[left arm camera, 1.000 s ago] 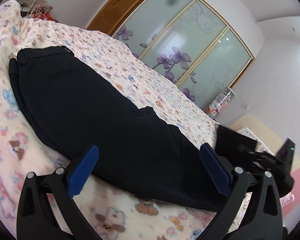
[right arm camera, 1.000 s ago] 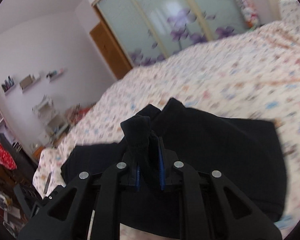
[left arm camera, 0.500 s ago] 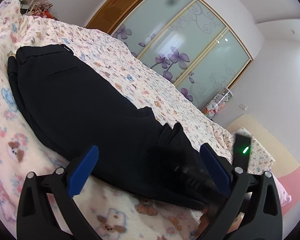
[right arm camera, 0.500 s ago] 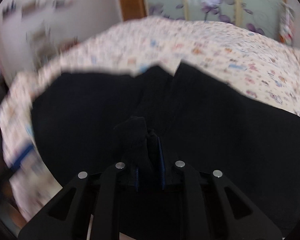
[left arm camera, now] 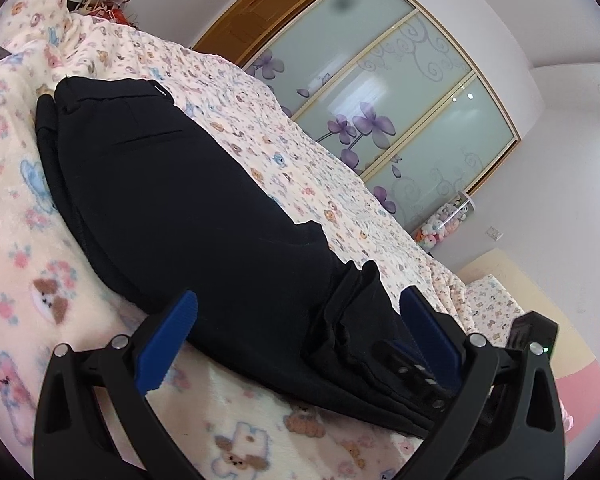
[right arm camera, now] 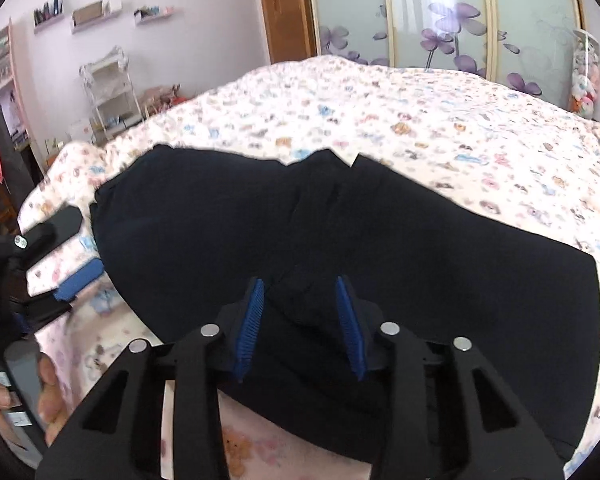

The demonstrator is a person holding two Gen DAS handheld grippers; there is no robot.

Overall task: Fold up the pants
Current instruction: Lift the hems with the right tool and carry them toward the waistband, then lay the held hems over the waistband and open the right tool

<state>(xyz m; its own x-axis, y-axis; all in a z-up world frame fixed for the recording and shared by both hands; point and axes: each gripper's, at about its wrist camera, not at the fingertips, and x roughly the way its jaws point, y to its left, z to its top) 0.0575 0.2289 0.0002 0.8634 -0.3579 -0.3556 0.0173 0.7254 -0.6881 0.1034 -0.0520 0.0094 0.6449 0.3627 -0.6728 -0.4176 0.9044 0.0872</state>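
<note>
Black pants [left arm camera: 172, 200] lie folded lengthwise across the bear-print blanket [left arm camera: 44, 288], waistband at the far left. My left gripper [left arm camera: 300, 298] hangs wide open just above their near edge, nothing between its pads. In the right wrist view the pants [right arm camera: 420, 260] fill the middle, with the leg ends laid back over them. My right gripper [right arm camera: 299, 283] points down at them and its jaws are opening. A bunched ridge of black cloth sits between the blue pads [right arm camera: 252, 312], which no longer squeeze it. The left gripper [right arm camera: 70, 250] shows at that view's left edge.
Frosted wardrobe doors with purple flowers [left arm camera: 380, 92] and a wooden door [left arm camera: 260, 12] stand behind the bed. A white rack [right arm camera: 108, 88] and wall shelves are at the far left. A hand [right arm camera: 48, 392] shows at the lower left. Soft toys [left arm camera: 440, 224] sit by the wardrobe.
My right gripper has swung across and down onto the pants with the leg end, rolled level, and its jaws have parted from shut. The left gripper has stayed where it was.
</note>
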